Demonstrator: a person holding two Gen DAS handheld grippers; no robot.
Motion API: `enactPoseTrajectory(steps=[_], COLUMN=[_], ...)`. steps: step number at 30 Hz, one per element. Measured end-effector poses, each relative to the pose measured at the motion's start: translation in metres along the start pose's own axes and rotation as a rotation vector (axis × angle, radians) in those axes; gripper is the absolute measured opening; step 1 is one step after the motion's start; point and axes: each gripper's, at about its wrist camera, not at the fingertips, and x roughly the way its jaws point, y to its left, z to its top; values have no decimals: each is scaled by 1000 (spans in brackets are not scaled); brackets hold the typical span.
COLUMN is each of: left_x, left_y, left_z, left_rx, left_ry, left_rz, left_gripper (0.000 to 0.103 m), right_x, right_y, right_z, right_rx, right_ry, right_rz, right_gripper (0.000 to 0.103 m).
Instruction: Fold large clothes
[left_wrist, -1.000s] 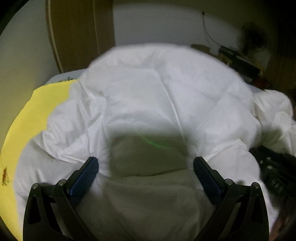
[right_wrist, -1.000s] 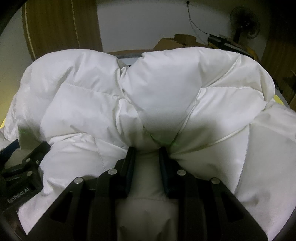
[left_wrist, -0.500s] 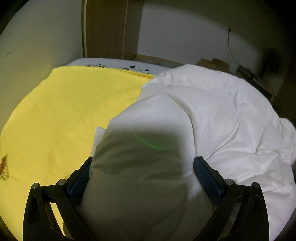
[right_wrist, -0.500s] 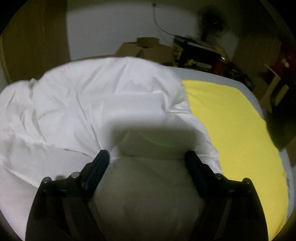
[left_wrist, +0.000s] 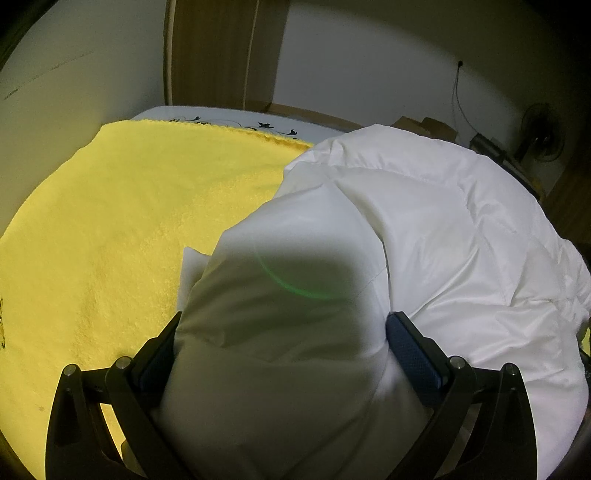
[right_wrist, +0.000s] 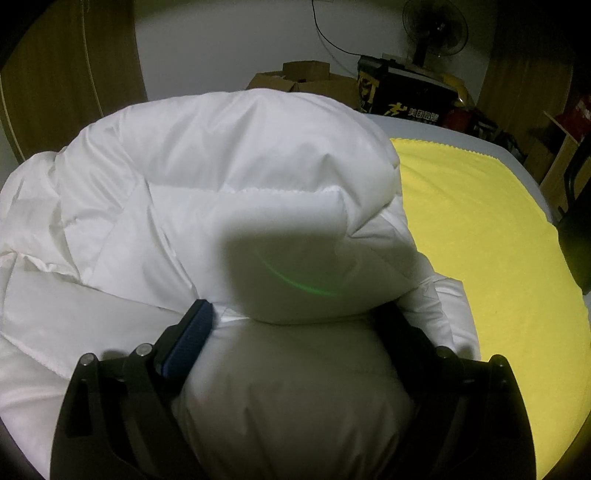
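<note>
Left wrist: puffy white quilted jacket (left_wrist: 424, 236) bunched on yellow blanket (left_wrist: 122, 229).

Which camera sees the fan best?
The right wrist view. There the fan stands sharp against the back wall, round head and cord visible. The left wrist view shows it only as a small, dim shape near the right edge.

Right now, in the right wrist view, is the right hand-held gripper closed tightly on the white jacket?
No, the right hand-held gripper stands wide open, and the puffy jacket bulges loosely between its fingers.
</note>
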Motion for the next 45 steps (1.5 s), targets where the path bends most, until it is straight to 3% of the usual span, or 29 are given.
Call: enactPoseTrajectory(steps=[8, 10, 13, 16, 17, 19, 21, 22, 25, 29, 34, 37, 39, 42, 44, 45], left_x=[-6, -15, -32, -35, -32, -16, 8, 16, 23, 28, 31, 17, -4, -18, -11, -9], left_y=[1, 4, -7, -40, -53, -65, -54, -48, -40, -53, -51, -49, -50, -64, -68, -67], left_z=[2, 5, 20, 39, 43, 46, 42, 41, 41, 35, 32, 31, 23, 7, 0, -2], left_rx=[-4, 1, 64, 124, 146, 152, 95, 72, 22, 59, 62, 72, 72, 124, 142, 130], left_ry=[20, 26, -30, -41, -40, -13, 34, 50, 51, 21, 34, 63, 52, 33, 16, -1], left_rz=[-7, -6, 22, -6, -16, 1, 27, 3, -27, 39, 42, 41, 40, 73, 96, 94], left_gripper=[103, 103, 103, 103, 103, 103, 103, 103, 103, 103, 103, 103, 103, 103, 103, 103], right_x=[-3, -13, -47, -67, -63, -39, -8, 15, 36, 44, 51, 24, -13, -50, -45, -34], right_y=[7, 8, 9, 25, 37, 60, 72, 73, 65, 61, 59, 53, 57, 96, 127, 132], right_z=[1, 0, 6, 31, 40, 57, 61, 56, 53, 55, 60, 50, 36, 7, -13, -22], right_rx=[-9, -30, -22, 34, 18, -36, -75, -86, -28, -24, -26, 6, 9, -133, -244, -225], right_ry=[-1, -3, -107, -171, -166, -126, -71, -5, 48, 78, 88, 45, -22, -50, 1, 11], right_rz=[-23, 0, -24, 41, 51, -8, -61, -68, 14, 42, 42, 20, 99, 158, 111, 102], right_gripper=[92, 100, 103, 103, 103, 103, 103, 103, 103, 103, 103, 103, 103, 103, 103, 103])
